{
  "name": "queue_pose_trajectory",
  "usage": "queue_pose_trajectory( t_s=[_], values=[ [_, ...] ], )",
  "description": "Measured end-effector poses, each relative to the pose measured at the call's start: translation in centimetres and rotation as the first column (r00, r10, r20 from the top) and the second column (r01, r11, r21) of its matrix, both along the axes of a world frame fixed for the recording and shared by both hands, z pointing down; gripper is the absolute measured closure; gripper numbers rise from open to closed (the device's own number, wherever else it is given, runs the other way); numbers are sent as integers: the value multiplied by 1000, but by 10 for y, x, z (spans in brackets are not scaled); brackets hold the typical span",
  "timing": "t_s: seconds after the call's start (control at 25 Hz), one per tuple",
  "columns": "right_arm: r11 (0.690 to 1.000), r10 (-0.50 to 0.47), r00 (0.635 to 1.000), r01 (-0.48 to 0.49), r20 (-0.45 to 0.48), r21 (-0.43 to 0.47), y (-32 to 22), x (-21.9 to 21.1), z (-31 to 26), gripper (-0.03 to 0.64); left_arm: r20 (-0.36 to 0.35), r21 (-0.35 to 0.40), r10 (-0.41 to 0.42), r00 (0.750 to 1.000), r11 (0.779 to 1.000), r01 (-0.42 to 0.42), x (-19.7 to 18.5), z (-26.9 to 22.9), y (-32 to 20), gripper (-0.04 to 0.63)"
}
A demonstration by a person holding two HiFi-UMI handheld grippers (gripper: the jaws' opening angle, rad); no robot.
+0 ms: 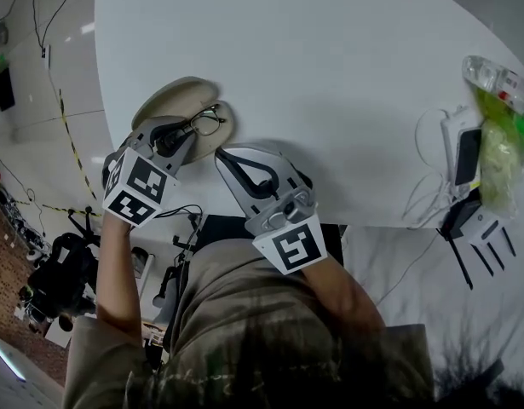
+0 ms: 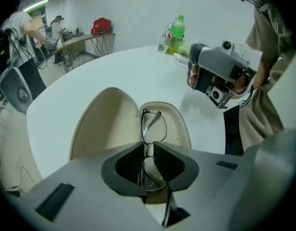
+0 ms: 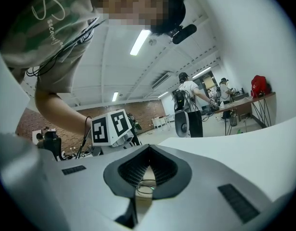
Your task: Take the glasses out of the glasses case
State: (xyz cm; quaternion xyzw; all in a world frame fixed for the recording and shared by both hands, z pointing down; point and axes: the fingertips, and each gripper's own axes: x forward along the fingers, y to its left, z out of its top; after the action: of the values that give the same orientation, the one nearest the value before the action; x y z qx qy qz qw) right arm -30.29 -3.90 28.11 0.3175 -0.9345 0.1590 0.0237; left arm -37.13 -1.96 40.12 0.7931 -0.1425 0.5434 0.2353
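Beige glasses case (image 1: 171, 97) lies open at the worktop's (image 1: 330, 75) near edge. Our left gripper's (image 2: 148, 144) fingers (image 2: 127, 163) clamp the glasses (image 2: 152, 126) over it. Our right gripper (image 1: 228, 158) hovers beside, fingers (image 3: 132, 170) closed together.

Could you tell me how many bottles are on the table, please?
2: a green-capped bottle and a clear bottle beside it, near the edge of the table; others may be hidden behind them.
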Motion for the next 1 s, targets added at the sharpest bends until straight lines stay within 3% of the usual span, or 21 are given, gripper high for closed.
queue_pose_trajectory(
  t_s=[0.32, 0.48, 0.76, 1.0],
  values=[
    [999, 21, 1000, -20, -11, 48, -2, 7, 3, 604, 16, -7, 13, 1000, 1000, -12, 2, 2, 4, 528],
    [996, 11, 1000, -9, -21, 88, -2, 9, 6, 604, 48, 25, 3, 999, 1000, -4, 0, 0, 0, 554],
    [994, 38, 999, -38, 1, 98, 3, 14, 13, 604, 104, 41, 9, 995, 999, -13, 0, 2, 2, 554],
    [991, 84, 996, -79, -43, 108, -3, 16, 21, 604, 131, 57, 16, 991, 998, -24, 1, 1, 1, 554]
  ],
)
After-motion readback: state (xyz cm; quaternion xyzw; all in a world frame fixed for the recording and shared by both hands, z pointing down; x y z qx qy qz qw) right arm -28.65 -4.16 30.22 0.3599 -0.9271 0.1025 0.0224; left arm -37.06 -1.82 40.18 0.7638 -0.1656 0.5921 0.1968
